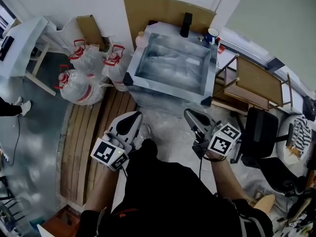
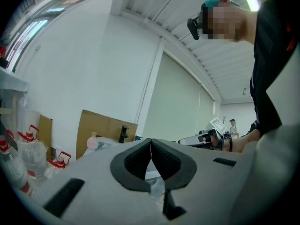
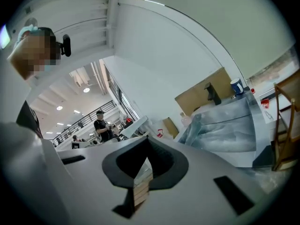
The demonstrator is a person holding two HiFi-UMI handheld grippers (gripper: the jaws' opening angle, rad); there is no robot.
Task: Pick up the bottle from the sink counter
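A small clear bottle with a pinkish tint (image 1: 141,39) stands at the back left corner of the steel sink (image 1: 213,63), left of the black faucet (image 1: 186,24). In the left gripper view the bottle (image 2: 92,143) shows low and far off; in the right gripper view the bottle (image 3: 186,121) stands beside the sink (image 3: 225,125). My left gripper (image 1: 129,124) and right gripper (image 1: 193,117) are held near my body, well short of the sink. Both are shut with nothing between the pads (image 2: 151,146) (image 3: 146,142).
A blue cup (image 1: 212,35) sits at the sink's back right. Cardboard (image 1: 163,11) leans behind the sink. Plastic bags with red handles (image 1: 86,68) lie to the left, above wooden planks (image 1: 94,127). A wooden shelf (image 1: 256,80) and a black chair (image 1: 261,132) stand to the right.
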